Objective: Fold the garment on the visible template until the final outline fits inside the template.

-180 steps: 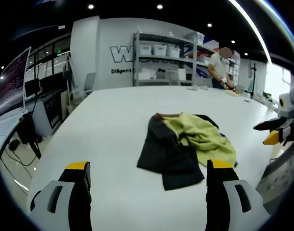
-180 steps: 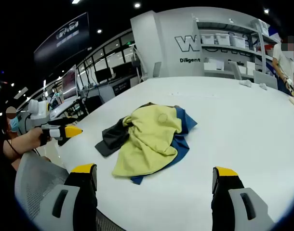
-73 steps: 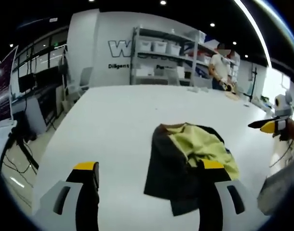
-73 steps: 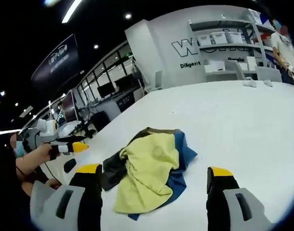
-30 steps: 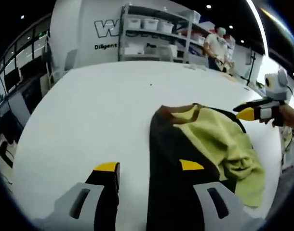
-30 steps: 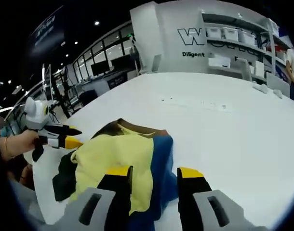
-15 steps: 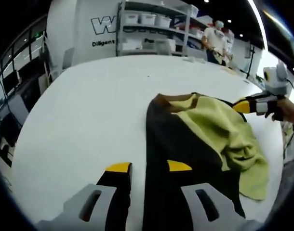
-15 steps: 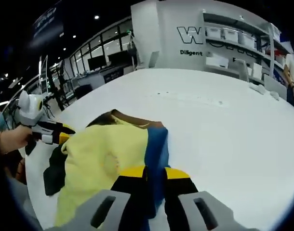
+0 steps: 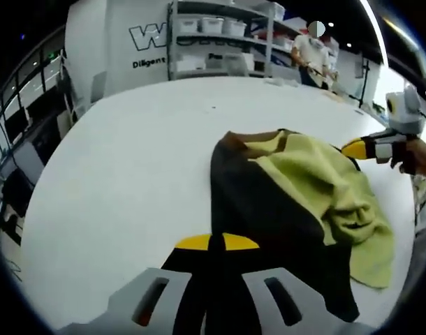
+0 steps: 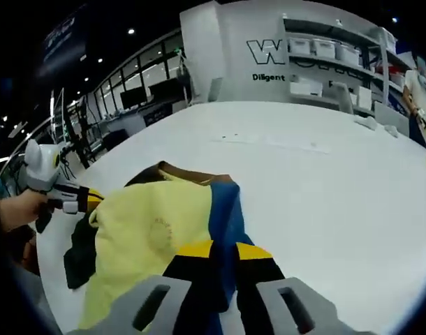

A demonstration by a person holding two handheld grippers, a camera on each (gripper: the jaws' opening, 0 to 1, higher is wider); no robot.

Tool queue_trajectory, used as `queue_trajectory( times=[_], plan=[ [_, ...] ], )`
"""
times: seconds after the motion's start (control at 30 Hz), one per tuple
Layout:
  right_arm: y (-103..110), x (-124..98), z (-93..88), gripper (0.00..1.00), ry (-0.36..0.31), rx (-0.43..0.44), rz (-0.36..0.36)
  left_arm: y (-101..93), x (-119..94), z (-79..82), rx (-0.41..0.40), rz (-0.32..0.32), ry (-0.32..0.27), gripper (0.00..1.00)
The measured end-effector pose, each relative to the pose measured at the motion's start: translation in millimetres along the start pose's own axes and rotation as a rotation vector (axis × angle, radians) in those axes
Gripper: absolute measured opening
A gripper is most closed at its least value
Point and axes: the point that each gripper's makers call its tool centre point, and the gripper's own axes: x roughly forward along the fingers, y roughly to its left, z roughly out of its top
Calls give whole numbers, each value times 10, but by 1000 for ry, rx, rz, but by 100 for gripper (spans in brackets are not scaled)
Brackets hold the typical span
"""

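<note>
Both jaws have just narrowed: the left gripper [image 9: 209,242] now pinches the crumpled garment's [image 9: 297,199] black edge, the right gripper [image 10: 214,249] apparently its blue edge, ready to spread it on the white table [image 10: 339,181].

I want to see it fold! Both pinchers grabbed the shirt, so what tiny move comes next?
Probably lift both a little and pull apart. The left gripper and right gripper look shut on the garment, which lies bunched on the table.
</note>
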Motion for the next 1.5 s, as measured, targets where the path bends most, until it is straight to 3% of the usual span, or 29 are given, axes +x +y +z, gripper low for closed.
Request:
queue_trajectory(
  times=[0.07, 0.13, 0.33, 0.43, 0.53, 0.63, 0.7, 0.93, 1.03, 1.17, 1.4, 1.5],
  plan=[
    [-13, 13, 7, 12, -2, -30, -9, 5, 6, 2, 9, 7, -2, 0],
    [-33, 23, -27, 6, 18, -59, -28, 19, 7, 6, 13, 16, -3, 0],
    [-83, 63, -94, 0, 57, -76, -40, 43, 6, 3, 11, 22, 5, 0],
    [-94, 66, -115, 0, 64, -89, -37, 123, -29, -6, 45, 72, 6, 0],
    [-132, 45, -102, 0, 64, -77, -40, 130, -69, 7, 27, 73, -8, 0],
    [-155, 15, -52, 0, 62, -82, -38, 145, -115, 95, 29, 70, -39, 0],
    [-182, -19, 9, 0, 53, -89, -43, 170, -130, 179, 73, 66, -66, 0],
    [-261, -69, 168, 0, 62, -159, -73, 330, -177, 282, 78, 89, -81, 0],
    [-281, -62, 262, 0, 57, -153, -73, 383, -188, 392, 140, 94, -86, 0],
    [-291, -29, 369, 0, 62, -182, -70, 443, -210, 536, 145, 85, -92, 0],
    [-360, 92, 554, 0, 79, -166, -75, 622, -105, 630, 184, 116, -56, 0],
    [-428, 149, 649, 0, 69, -149, -85, 772, -53, 621, 279, 157, -5, 0]
  ],
)
